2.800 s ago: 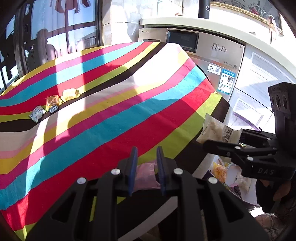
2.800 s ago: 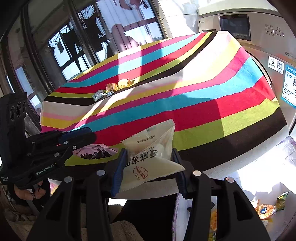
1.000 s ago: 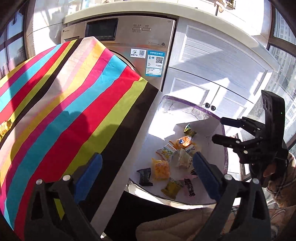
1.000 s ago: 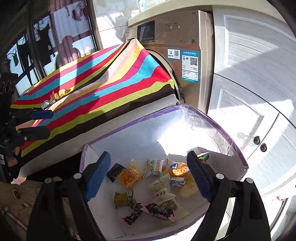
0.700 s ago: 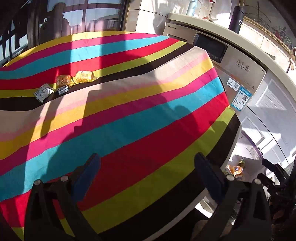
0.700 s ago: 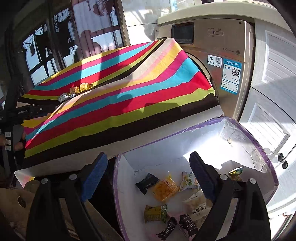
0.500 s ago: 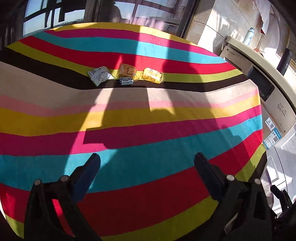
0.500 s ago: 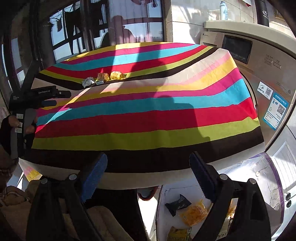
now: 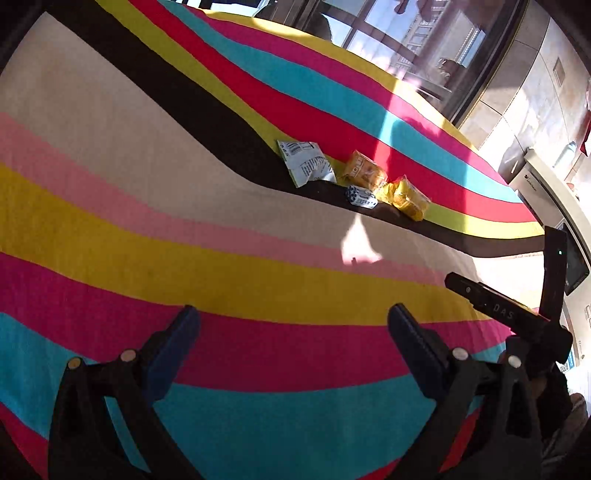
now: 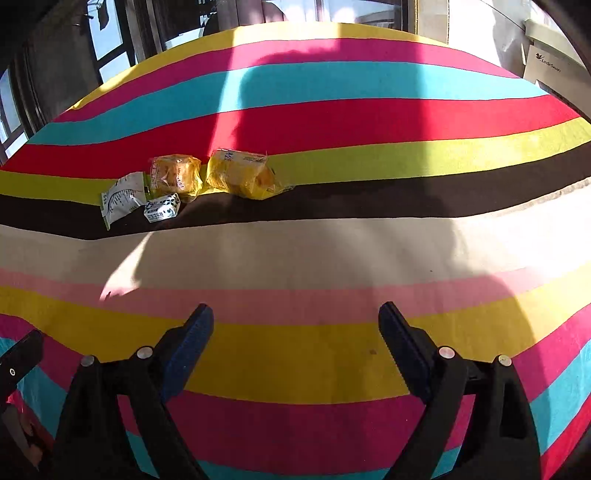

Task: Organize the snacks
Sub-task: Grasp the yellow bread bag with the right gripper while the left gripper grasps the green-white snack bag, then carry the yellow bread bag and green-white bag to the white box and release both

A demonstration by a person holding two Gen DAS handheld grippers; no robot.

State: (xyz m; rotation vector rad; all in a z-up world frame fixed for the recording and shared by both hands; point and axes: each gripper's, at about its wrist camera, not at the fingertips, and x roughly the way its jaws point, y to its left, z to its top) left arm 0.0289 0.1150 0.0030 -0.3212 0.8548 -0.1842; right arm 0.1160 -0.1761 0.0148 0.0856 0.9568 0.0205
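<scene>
Several snack packets lie in a cluster on the striped tablecloth [image 9: 184, 229]: a white packet [image 9: 306, 163], an orange packet [image 9: 364, 172], a small blue-and-white packet [image 9: 361, 196] and a yellow packet [image 9: 408, 197]. The right wrist view shows them too: white [image 10: 123, 196], orange [image 10: 174, 177], blue-and-white [image 10: 161, 209], yellow [image 10: 240, 174]. My left gripper [image 9: 293, 345] is open and empty, well short of the cluster. My right gripper [image 10: 295, 338] is open and empty, also short of it. The right gripper also shows in the left wrist view [image 9: 502, 310].
The tablecloth [image 10: 332, 251] covers the whole table, partly in shadow. Windows [image 9: 388, 33] stand behind the table. A washing machine [image 9: 569, 236] is at the far right. The left gripper's tip [image 10: 18, 356] shows at the lower left.
Both grippers have let go of their snacks into the box and opened. Both have swung from the box back over the table and moved closer to the snack cluster.
</scene>
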